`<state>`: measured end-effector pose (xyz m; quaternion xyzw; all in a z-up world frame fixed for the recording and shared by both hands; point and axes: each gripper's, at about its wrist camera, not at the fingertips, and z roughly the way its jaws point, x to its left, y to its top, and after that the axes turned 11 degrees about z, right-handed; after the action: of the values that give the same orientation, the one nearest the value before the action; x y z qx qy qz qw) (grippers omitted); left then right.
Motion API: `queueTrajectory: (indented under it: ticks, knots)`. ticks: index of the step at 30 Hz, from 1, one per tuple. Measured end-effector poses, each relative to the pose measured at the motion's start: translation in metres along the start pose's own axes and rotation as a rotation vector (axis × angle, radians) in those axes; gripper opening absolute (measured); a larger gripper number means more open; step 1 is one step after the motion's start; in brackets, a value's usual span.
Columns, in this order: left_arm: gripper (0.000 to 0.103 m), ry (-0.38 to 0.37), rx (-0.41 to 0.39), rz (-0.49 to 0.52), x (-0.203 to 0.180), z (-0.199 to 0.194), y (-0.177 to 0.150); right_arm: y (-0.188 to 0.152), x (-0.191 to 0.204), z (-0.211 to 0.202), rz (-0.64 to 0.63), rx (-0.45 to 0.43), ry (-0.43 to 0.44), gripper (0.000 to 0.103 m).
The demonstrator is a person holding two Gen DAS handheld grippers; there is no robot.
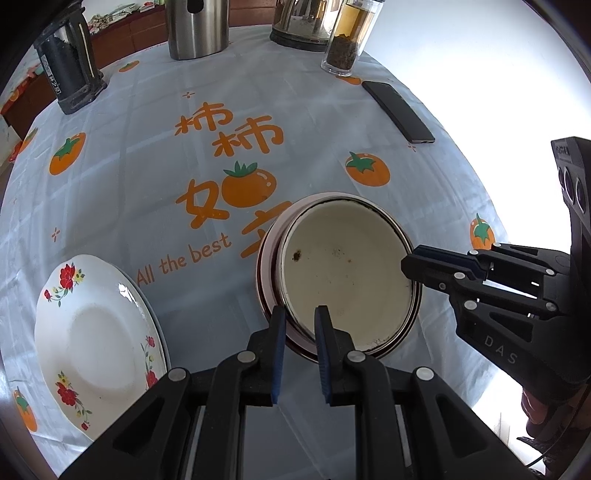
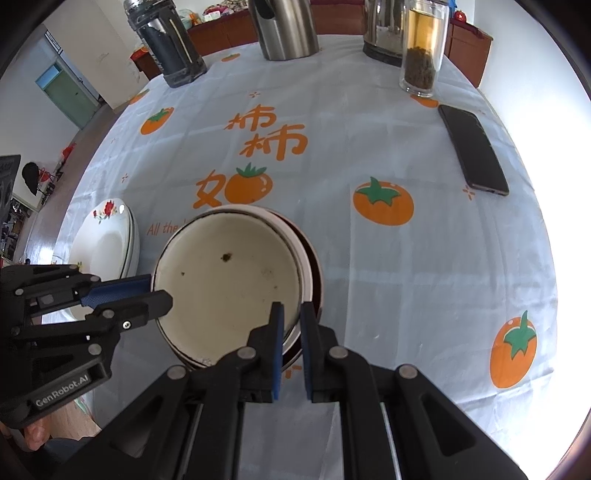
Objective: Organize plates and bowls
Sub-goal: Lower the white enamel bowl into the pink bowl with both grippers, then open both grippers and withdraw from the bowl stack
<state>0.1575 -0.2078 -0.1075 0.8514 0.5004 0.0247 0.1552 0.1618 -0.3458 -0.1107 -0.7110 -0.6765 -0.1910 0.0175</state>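
Observation:
A cream enamel bowl (image 1: 347, 273) with a dark rim sits tilted inside a pinkish bowl (image 1: 275, 236) on the tablecloth; both also show in the right wrist view, enamel bowl (image 2: 229, 280), outer bowl (image 2: 312, 258). My left gripper (image 1: 300, 314) straddles the enamel bowl's near rim, jaws narrowly apart. My right gripper (image 2: 291, 310) straddles the stacked bowls' rim on the other side, jaws close around it; it shows in the left view (image 1: 410, 266). A white floral plate (image 1: 96, 339) lies to the left, also in the right view (image 2: 107, 236).
At the table's far side stand a black flask (image 1: 70, 62), a steel pitcher (image 1: 195, 26), a kettle (image 1: 303, 22) and a glass tea jar (image 1: 347, 40). A black phone (image 1: 397, 110) lies at the right. The table edge is close on the right.

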Motion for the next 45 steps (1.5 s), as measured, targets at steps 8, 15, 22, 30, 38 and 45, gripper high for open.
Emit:
queueTrajectory:
  ticks: [8, 15, 22, 30, 38, 45]
  knots:
    - [0.018, 0.013, -0.003, 0.002, -0.002, 0.000, 0.000, -0.002, 0.001, -0.001, -0.004, -0.016, 0.000, 0.009]
    - [0.018, 0.050, -0.011, 0.028, -0.006, 0.000, -0.001, -0.006, 0.008, 0.000, -0.049, -0.041, -0.031, 0.009]
    - [0.018, 0.054, -0.013, 0.013, -0.006, 0.000, -0.001, -0.006, 0.008, 0.000, -0.052, -0.053, -0.030, 0.011]
    - [0.018, 0.055, -0.016, 0.004, -0.006, -0.002, -0.003, -0.006, 0.007, -0.001, -0.066, -0.069, -0.046, 0.012]
    - [0.040, 0.083, -0.016, 0.009, -0.010, -0.004, -0.004, -0.009, 0.007, -0.005, -0.070, -0.083, -0.039, 0.028]
    - [0.066, 0.118, -0.050, 0.006, -0.013, -0.016, -0.008, -0.013, 0.008, -0.016, -0.062, -0.126, -0.045, 0.055]
